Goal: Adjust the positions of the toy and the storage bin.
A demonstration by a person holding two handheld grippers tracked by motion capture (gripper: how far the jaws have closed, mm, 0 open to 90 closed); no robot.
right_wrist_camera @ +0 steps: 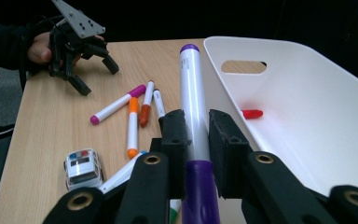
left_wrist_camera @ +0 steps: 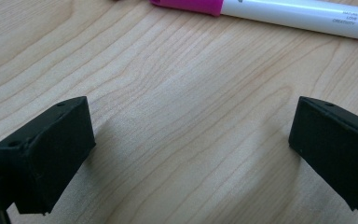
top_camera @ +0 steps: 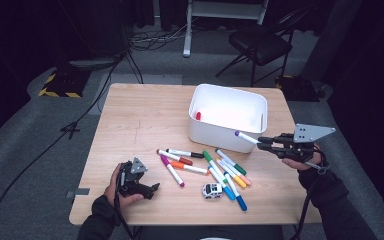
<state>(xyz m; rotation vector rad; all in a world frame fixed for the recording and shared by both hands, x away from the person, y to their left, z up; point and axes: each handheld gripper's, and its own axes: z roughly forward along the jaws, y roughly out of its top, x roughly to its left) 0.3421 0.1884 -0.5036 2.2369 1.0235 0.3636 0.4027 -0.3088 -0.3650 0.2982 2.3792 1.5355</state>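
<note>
Light falls from above onto the wooden table (top_camera: 140, 120), which stands bright against a dark room. The white bin (top_camera: 227, 117) is nearly washed out, its inner walls glaring. Shadows under the markers are soft and short. In the left gripper view the near black jaws are slightly soft, the wood grain sharp. In the right gripper view the far background is black.

White-barrelled marker with purple cap and purple end (right_wrist_camera: 195, 116), plastic, clamped between the jaws of the right gripper (right_wrist_camera: 196, 122), gripped near mid-barrel. Lifted off the wooden table, lying roughly level, cap end pointing toward the white plastic bin (top_camera: 252, 102), just beside its front wall near the rim. In the high view the purple tip (top_camera: 238, 133) overlaps that wall.
</note>
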